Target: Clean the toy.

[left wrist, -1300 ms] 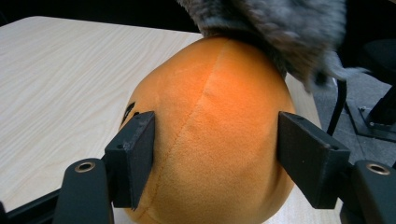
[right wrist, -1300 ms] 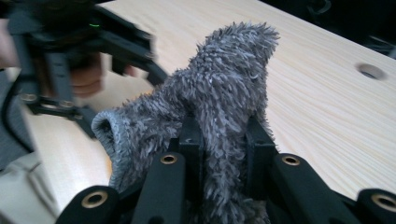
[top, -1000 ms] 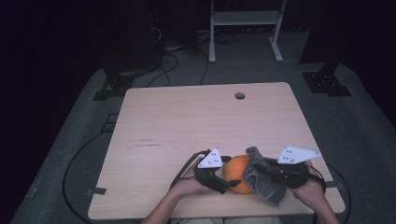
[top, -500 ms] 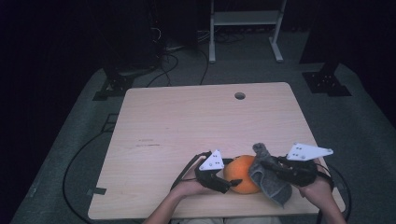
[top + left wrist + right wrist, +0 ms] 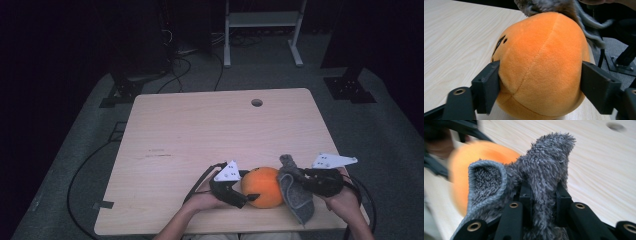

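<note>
Wooden tabletop [image 5: 200,145]: left gripper [image 5: 248,196] fingers clamp orange plush [image 5: 262,186] (seated on surface); right gripper [image 5: 298,178] fingers pinch grey cloth [image 5: 295,192]

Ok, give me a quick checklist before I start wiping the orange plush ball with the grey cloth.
1. Left claw clamped on both sides of the orange plush ball: ok.
2. Right claw pinching the grey cloth: ok.
3. Cloth against the ball's side, as the high view shows: ok.
4. Ball resting on the table, not lifted: ok.
5. Cloth's lower end lies at the table's near edge; whether it overhangs: cannot tell.
</note>
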Demonstrator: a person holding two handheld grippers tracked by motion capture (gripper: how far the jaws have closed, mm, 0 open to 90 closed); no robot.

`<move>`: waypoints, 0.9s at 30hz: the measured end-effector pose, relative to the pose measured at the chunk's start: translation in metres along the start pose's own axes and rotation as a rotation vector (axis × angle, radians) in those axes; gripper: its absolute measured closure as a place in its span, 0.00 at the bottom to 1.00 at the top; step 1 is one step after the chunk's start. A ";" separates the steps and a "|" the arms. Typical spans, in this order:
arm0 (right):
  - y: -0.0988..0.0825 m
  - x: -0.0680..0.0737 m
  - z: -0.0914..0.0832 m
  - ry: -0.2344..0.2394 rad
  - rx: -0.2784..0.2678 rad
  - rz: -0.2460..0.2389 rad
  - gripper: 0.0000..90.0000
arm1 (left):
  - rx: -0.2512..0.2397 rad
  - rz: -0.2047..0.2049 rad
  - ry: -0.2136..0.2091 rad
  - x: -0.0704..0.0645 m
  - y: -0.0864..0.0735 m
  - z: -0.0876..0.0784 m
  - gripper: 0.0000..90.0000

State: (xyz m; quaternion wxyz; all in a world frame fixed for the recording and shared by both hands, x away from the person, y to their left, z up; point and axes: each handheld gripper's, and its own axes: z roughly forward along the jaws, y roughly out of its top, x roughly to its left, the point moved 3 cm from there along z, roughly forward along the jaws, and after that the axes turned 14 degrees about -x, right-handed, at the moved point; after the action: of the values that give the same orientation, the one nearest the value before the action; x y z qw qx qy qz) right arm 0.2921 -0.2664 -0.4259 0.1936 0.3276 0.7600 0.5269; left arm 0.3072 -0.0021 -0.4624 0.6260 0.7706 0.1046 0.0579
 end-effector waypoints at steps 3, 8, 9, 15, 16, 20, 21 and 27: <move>0.001 -0.006 -0.007 -0.012 -0.018 0.029 0.81 | -0.020 0.004 0.026 0.000 0.003 -0.001 0.33; 0.031 0.010 -0.022 0.020 -0.131 -0.007 0.81 | -0.070 0.036 0.087 -0.004 0.025 -0.008 0.38; 0.036 0.015 -0.024 0.042 -0.163 0.000 0.81 | -0.062 0.042 0.095 -0.004 0.029 -0.010 0.38; 0.048 0.046 -0.001 0.095 -0.170 -0.042 0.81 | -0.035 0.090 0.101 -0.008 0.041 -0.018 0.39; 0.044 0.047 0.005 0.098 -0.153 -0.038 0.81 | -0.027 0.089 0.102 -0.008 0.040 -0.018 0.39; 0.021 0.038 0.022 0.113 -0.095 0.027 0.81 | -0.021 0.044 0.053 -0.001 0.031 -0.018 0.28; 0.016 0.035 0.024 0.124 -0.090 0.048 0.81 | -0.038 0.033 0.051 0.001 0.031 -0.019 0.23; 0.011 0.029 0.023 0.112 -0.086 0.055 0.81 | -0.008 -0.066 0.012 0.014 0.013 -0.013 0.07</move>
State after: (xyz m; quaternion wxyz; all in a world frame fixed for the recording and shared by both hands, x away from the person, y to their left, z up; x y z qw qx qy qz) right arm 0.2897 -0.2280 -0.4230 0.1503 0.3097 0.7370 0.5817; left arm 0.3186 0.0112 -0.4472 0.6300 0.7638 0.1335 0.0423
